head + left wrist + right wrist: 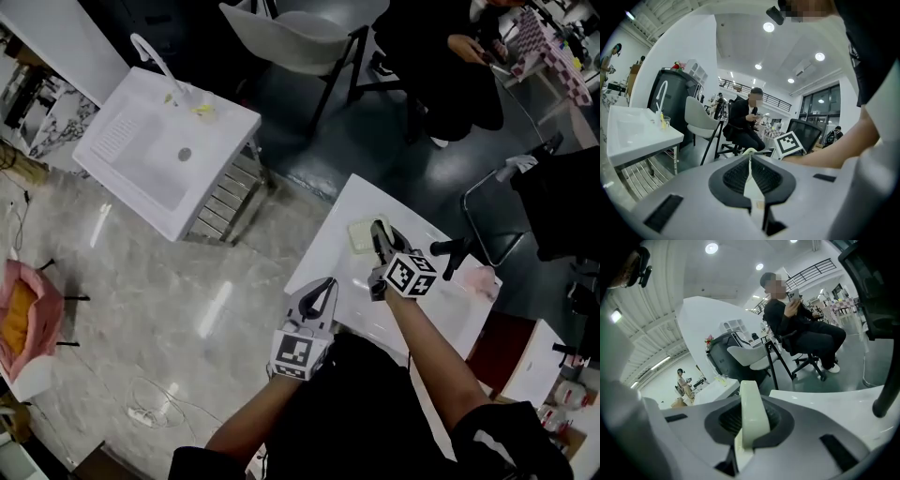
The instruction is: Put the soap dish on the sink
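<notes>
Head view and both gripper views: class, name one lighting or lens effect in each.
Head view: pale glare streaks on the glossy floor. Left gripper view: fisheye curves the room; corners go black. Right gripper view: same fisheye; the soap dish looms large between the jaws, a ceiling lamp blows out white.

An open lab hall: freestanding sink (230,117), white table (328,255), chair (300,37), mezzanine railing (774,97).

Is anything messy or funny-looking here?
Only a small mess: a white cord lies in loose loops on the shiny floor, near the person's left side, where someone could trip. Nothing looks spilled or broken, and the soap dish looks whole.
</notes>
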The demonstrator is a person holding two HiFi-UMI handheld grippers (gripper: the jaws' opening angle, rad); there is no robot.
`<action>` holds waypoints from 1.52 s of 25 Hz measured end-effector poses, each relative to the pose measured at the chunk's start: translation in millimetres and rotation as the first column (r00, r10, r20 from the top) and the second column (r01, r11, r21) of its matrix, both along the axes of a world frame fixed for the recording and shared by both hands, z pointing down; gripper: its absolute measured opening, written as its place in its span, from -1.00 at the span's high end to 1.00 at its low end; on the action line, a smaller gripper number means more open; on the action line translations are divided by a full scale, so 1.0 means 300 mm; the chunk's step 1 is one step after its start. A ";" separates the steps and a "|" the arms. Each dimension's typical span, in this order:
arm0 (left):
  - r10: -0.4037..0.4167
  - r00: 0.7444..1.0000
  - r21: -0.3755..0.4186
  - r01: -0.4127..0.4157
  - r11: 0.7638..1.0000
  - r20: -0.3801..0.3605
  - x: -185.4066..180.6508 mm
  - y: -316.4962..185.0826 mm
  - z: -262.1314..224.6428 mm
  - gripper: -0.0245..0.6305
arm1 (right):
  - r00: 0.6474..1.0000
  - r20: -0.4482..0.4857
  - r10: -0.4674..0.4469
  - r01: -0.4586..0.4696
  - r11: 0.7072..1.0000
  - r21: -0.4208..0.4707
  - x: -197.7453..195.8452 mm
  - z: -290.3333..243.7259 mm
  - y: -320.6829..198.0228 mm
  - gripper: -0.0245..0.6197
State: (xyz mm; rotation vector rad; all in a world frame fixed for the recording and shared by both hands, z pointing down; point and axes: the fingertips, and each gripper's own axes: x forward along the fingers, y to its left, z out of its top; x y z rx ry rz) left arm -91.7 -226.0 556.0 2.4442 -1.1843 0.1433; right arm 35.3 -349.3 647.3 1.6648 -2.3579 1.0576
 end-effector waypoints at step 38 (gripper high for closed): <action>0.013 1.000 -0.024 -0.013 1.000 0.007 -0.118 -0.229 0.137 0.87 | 0.967 -0.250 0.056 -0.094 0.985 -0.143 0.146 0.429 -0.306 0.32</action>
